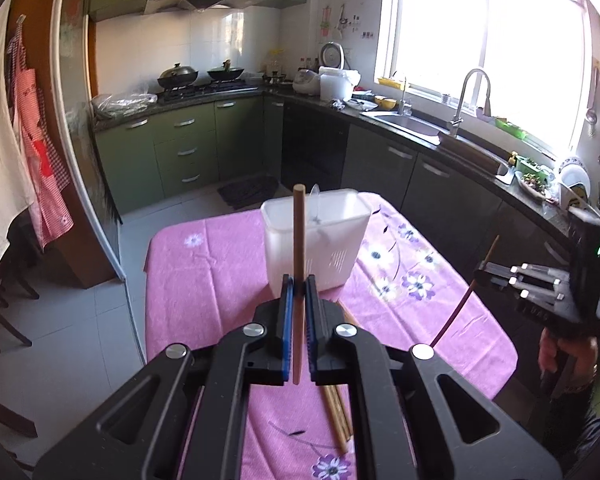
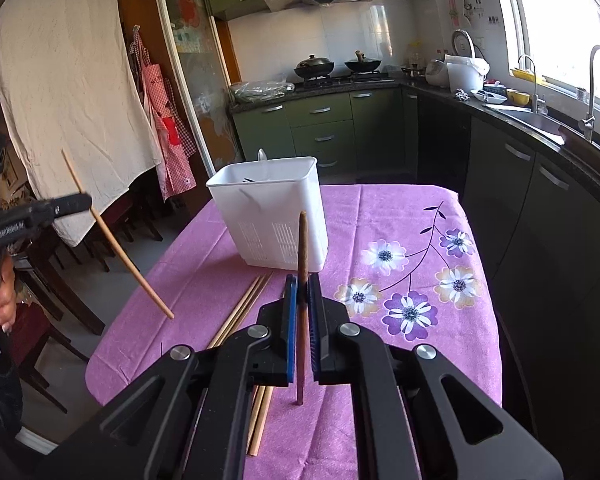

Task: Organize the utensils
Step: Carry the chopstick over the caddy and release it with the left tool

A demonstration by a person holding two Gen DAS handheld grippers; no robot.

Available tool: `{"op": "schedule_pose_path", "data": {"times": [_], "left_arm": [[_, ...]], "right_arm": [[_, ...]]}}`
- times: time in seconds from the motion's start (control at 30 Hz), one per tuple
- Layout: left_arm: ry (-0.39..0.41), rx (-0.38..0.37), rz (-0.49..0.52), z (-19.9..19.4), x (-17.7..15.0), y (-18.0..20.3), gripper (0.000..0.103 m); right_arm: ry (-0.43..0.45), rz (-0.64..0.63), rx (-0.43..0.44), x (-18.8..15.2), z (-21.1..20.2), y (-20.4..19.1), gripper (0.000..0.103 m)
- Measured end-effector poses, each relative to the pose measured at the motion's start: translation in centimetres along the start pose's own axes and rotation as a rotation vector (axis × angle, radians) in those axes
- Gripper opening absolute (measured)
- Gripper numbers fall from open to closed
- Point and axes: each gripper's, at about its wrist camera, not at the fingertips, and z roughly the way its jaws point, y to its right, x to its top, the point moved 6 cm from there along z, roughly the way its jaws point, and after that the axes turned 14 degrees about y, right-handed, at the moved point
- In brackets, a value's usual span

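I see the tabletop carrying the white utensil holder at 12 o'clock. My left gripper jaws clamp a light chopstick; right gripper jaws clamp a dark chopstick. Loose chopsticks lie at 10 o'clock of it.

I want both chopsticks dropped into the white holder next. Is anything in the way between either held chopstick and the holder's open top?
Nothing visible blocks either. The left gripper holds a light chopstick and the right gripper a darker chopstick, both short of the white utensil holder. Its top is open; a spoon stands at the far side.
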Motion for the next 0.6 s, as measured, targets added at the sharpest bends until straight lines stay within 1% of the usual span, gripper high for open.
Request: {"op": "schedule_pose_path", "data": {"times": [0.17,0.2,0.27,0.37,0.47,0.53,0.6], "left_arm": [[0.061,-0.035,0.002,1.1,6.4,1.3,0.006],[0.071,-0.036,0.002,1.2,7.2,1.4,0.006],[0.114,-0.026,0.014,1.9,9.9,1.7,0.006],[0.175,0.014,0.024,3.5,13.1,1.6,0.006],[0.193,0.037,0.009,5.6,14.5,1.2,0.006],[0.181,0.048,-0.005,7.4,14.6,0.8,0.006],[0.152,0.056,-0.014,9.4,14.0,0.3,0.006]], "right_arm": [[0.004,0.012,0.012,0.0,-0.2,0.5,0.006],[0.005,0.013,0.014,0.0,-0.1,0.5,0.006],[0.005,0.013,0.015,-0.1,-0.1,0.6,0.006],[0.007,0.020,0.021,0.0,-0.2,0.8,0.006],[0.010,0.022,0.019,-0.1,-0.3,1.0,0.006],[0.010,0.024,0.021,-0.1,-0.3,1.1,0.006],[0.007,0.027,0.019,0.0,-0.2,1.3,0.006]]}}
